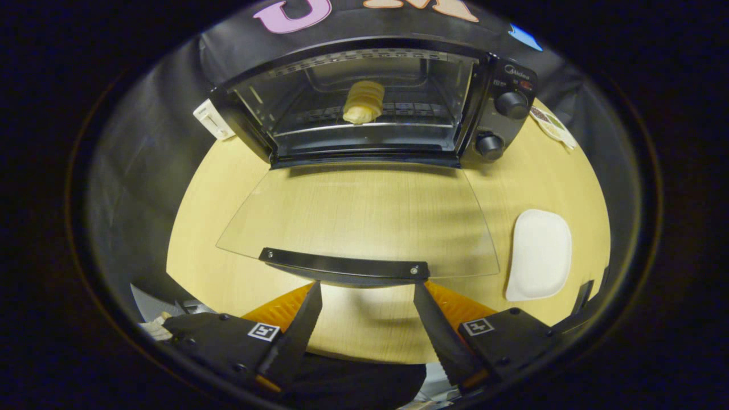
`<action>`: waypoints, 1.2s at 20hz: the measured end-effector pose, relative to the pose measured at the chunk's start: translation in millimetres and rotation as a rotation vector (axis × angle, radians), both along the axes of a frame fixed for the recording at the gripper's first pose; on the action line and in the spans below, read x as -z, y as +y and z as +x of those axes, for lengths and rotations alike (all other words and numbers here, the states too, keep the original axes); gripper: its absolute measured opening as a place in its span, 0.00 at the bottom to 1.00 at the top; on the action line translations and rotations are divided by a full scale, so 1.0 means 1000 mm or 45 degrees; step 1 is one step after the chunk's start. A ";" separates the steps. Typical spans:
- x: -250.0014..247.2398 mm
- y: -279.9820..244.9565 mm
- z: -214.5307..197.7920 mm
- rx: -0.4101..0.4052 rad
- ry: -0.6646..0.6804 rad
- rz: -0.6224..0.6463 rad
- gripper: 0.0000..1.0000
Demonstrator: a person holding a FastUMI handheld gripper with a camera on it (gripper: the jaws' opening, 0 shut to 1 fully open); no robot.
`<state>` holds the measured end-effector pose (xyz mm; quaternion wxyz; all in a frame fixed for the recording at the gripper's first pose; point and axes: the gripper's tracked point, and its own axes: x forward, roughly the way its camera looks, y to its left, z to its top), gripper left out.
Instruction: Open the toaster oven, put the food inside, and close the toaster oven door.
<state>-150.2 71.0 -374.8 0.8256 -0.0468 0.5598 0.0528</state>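
I am holding my gripper wide open, empty, just below the door handle, the bread is sitting inside the oven, and I am thinking a crooked push could slip off the handle.

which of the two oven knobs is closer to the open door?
The lower knob, beside the oven's bottom corner where the glass door hinges. The upper knob sits above it. The gripper hangs open at the door handle.

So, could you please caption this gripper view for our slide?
Open gripper just below the black handle of the lowered glass door; pale bread roll inside the black toaster oven.
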 end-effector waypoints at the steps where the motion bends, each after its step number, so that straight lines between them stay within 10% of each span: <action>1: -0.004 0.001 0.001 -0.007 -0.010 -0.009 1.00; 24: -0.107 0.029 0.137 -0.008 -0.536 0.060 1.00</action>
